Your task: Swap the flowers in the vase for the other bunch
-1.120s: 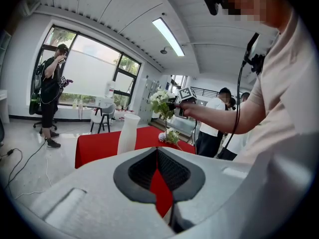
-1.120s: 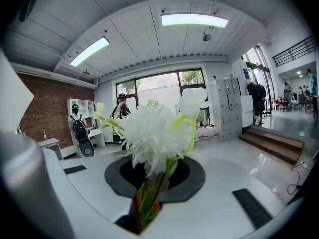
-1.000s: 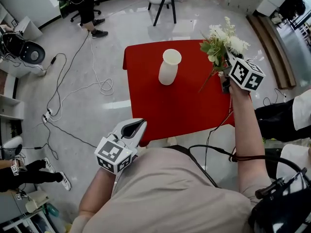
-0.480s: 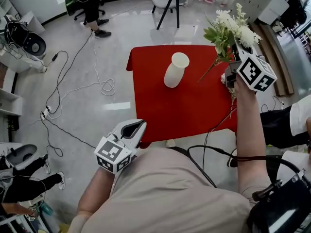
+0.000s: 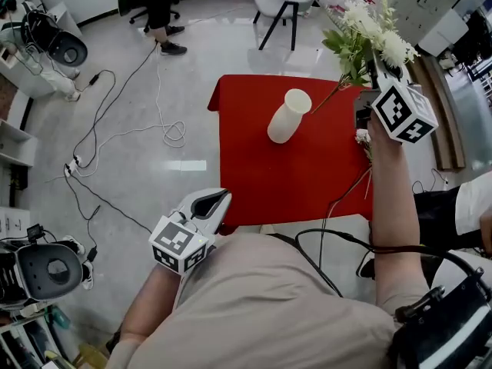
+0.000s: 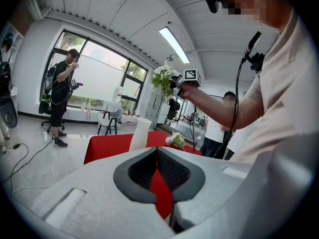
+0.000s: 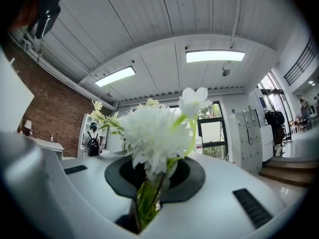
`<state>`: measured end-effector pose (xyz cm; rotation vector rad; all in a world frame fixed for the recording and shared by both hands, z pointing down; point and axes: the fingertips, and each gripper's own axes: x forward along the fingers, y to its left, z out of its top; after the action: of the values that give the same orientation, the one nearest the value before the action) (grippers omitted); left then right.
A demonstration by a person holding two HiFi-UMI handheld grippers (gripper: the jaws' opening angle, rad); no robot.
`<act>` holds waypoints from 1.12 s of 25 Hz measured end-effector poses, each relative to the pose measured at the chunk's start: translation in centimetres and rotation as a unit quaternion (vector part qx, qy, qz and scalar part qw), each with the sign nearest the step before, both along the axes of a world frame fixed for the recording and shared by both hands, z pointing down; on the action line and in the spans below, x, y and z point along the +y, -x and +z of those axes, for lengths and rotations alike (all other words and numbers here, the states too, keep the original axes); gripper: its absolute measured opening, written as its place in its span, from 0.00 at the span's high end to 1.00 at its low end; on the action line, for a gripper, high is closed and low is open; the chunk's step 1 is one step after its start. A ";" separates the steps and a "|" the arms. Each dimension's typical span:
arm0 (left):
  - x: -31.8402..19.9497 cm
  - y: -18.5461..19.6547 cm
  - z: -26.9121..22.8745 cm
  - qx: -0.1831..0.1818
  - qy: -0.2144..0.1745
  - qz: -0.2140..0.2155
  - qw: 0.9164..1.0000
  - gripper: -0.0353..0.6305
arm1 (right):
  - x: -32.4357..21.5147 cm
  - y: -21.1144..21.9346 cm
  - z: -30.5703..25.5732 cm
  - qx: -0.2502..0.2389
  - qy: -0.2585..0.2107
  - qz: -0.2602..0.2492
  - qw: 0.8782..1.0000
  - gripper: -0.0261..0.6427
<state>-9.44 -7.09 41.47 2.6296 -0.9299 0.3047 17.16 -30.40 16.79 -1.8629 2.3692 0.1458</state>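
On the table (image 5: 292, 183): your vase (image 5: 288, 116) stands upright near the far side.
Right gripper (image 5: 372, 75): you have it clamped on the green stems of the white flowers (image 5: 367, 33), held up high over the table's far right corner, apart from the vase.
Other bunch (image 5: 362, 137): it lies at the table's right edge, just under your right arm (image 5: 392, 206).
Left gripper (image 5: 217, 203): its jaws are pressed together with nothing in them, close to your body, by the table's near edge.

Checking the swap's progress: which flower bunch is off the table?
The big white bunch, clamped by its stems in the right gripper; the smaller bunch lies on the red table.
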 end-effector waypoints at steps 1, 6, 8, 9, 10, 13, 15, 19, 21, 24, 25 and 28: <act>0.0 0.2 0.0 0.001 0.000 -0.004 1.000 0.94 | -0.2 0.4 -0.1 0.000 -0.003 -0.003 1.000 0.86; 0.0 0.8 0.2 0.002 0.001 -0.024 1.000 0.94 | -1.6 2.0 0.5 0.006 -0.014 -0.023 1.000 0.86; 0.1 1.0 0.2 0.002 0.002 -0.033 0.999 0.94 | -2.1 2.7 1.0 0.010 -0.018 -0.030 0.999 0.86; 0.2 1.2 0.3 0.002 0.002 -0.037 0.999 0.94 | -2.4 3.0 1.2 0.012 -0.020 -0.033 0.999 0.86; 0.2 1.3 0.3 0.001 0.003 -0.041 0.999 0.94 | -2.5 3.3 1.4 0.014 -0.022 -0.035 0.999 0.86; 0.4 1.8 0.3 0.000 0.005 -0.052 0.999 0.94 | -2.9 4.0 2.2 0.020 -0.028 -0.040 0.999 0.86; 0.5 2.0 0.4 -0.001 0.006 -0.059 0.998 0.94 | -3.1 4.3 2.9 0.026 -0.033 -0.044 0.998 0.86; 0.7 2.0 0.5 -0.005 0.008 -0.069 0.998 0.94 | -3.6 5.1 5.0 0.037 -0.034 -0.055 0.997 0.86; 0.7 2.1 0.6 -0.006 0.010 -0.072 0.997 0.94 | -3.8 5.4 6.2 0.041 -0.030 -0.059 0.997 0.86; 0.6 2.1 0.7 -0.007 0.011 -0.074 0.997 0.94 | -3.9 5.8 7.9 0.047 -0.023 -0.063 0.997 0.86; 0.6 2.1 0.7 -0.007 0.012 -0.074 0.997 0.94 | -4.0 6.0 8.5 0.048 -0.020 -0.065 0.997 0.86; 0.7 2.2 0.6 -0.009 0.014 -0.074 0.997 0.94 | -3.8 6.3 10.1 0.052 -0.015 -0.070 0.996 0.86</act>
<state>-11.60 -6.43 42.10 2.5194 -1.1101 0.3038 10.84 -34.21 26.87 -1.7088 2.5426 0.2686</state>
